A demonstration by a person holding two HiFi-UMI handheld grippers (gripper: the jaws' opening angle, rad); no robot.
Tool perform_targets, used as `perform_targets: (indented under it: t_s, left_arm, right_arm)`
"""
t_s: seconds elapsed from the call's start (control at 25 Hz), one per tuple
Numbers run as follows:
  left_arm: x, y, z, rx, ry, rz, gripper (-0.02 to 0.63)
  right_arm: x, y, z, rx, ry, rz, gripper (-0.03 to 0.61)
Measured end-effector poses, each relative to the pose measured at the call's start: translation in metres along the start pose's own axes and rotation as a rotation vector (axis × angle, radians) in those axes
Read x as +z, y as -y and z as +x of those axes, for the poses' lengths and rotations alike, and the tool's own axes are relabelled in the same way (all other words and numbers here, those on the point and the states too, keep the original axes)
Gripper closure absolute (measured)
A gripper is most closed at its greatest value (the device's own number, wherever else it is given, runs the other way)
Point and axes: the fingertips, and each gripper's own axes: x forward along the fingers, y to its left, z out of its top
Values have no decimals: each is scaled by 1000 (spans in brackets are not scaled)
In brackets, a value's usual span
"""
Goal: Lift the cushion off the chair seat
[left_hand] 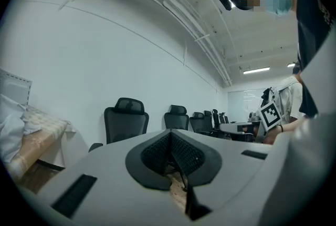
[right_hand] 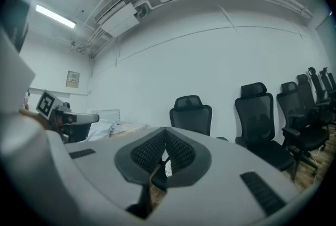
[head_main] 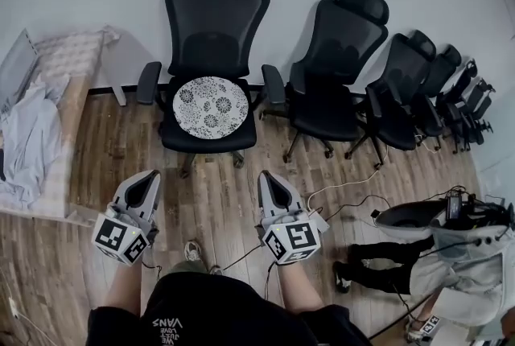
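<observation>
A round white cushion (head_main: 211, 101) with a dark floral print lies on the seat of a black mesh office chair (head_main: 216, 14) against the wall. Both grippers hang in the air over the wood floor, short of the chair's front. My left gripper (head_main: 150, 176) is shut and holds nothing. My right gripper (head_main: 266, 178) is shut and empty as well. The same chair (left_hand: 125, 121) appears beyond the jaws in the left gripper view, and the chair (right_hand: 191, 113) stands ahead in the right gripper view. A sliver of the cushion (right_hand: 167, 168) shows between the right jaws' pads.
Several more black office chairs (head_main: 338, 63) line the wall to the right. A low bench with white cloth (head_main: 32, 135) stands at the left. A seated person (head_main: 434, 252) and floor cables (head_main: 354, 191) are at the lower right.
</observation>
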Motion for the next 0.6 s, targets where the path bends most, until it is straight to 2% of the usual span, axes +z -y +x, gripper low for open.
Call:
perform_targets:
  t_s: [0.32, 0.6]
  left_arm:
    - [-1, -29, 22, -46, -10, -8, 603]
    - [-2, -47, 46, -43, -30, -28, 603]
  right_arm:
    - [-2, 1, 34, -50, -2, 13, 561]
    - [4, 18, 57, -65, -22, 16, 561]
